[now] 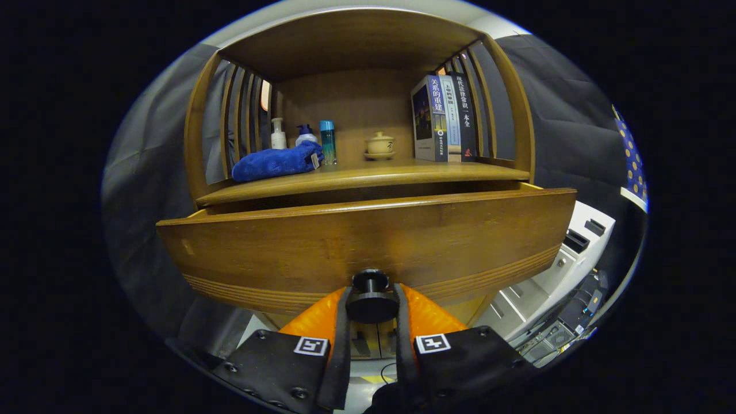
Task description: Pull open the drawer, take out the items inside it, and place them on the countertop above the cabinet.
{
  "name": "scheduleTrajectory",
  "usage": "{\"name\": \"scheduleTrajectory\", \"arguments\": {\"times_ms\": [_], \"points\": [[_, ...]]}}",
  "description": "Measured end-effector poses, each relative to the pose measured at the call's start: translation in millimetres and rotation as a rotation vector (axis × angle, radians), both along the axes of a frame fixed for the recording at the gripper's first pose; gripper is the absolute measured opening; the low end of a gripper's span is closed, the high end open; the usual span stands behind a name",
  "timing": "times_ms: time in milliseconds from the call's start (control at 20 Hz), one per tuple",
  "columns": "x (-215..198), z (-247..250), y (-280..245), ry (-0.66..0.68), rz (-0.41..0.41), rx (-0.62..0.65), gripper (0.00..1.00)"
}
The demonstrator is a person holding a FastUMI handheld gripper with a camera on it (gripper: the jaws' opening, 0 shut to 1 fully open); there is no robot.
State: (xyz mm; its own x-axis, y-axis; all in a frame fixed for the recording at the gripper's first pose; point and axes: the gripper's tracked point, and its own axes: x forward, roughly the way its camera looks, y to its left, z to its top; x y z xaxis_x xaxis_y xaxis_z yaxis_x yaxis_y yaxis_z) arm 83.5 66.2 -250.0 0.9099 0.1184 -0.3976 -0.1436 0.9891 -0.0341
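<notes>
A wooden drawer (368,241) stands pulled partway out of the cabinet, its front panel close ahead of me. A round black knob (371,299) sits low on the panel's middle. My gripper (371,302) is shut on that knob, with an orange finger (322,316) pressing on each side of it. The drawer's inside is hidden behind the front panel. Above the drawer runs the wooden countertop (368,172). A rolled blue towel (276,161) lies on its left part.
At the back of the countertop stand a white pump bottle (278,133), a blue-capped bottle (306,135), a teal bottle (328,141) and a lidded tea cup (380,145). Books (445,118) stand upright at the right. White equipment (552,276) sits lower right.
</notes>
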Motion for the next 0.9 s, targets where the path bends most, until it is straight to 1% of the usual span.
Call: {"name": "scheduleTrajectory", "arguments": {"times_ms": [150,200,250,400,650,700,800,900], "points": [[-22,1,-9,0.017,-0.004,0.001,0.42],[-31,5,-9,0.020,-0.013,0.013,0.39],[-29,3,-8,0.027,-0.013,0.015,0.35],[-48,4,-12,0.034,-0.008,-0.008,0.35],[-83,-3,-22,0.081,-0.023,0.011,0.35],[-88,0,-21,0.065,-0.023,0.019,0.35],[-100,-2,-23,0.079,-0.005,-0.019,0.35],[-109,-4,-24,0.079,-0.004,-0.005,0.35]]}}
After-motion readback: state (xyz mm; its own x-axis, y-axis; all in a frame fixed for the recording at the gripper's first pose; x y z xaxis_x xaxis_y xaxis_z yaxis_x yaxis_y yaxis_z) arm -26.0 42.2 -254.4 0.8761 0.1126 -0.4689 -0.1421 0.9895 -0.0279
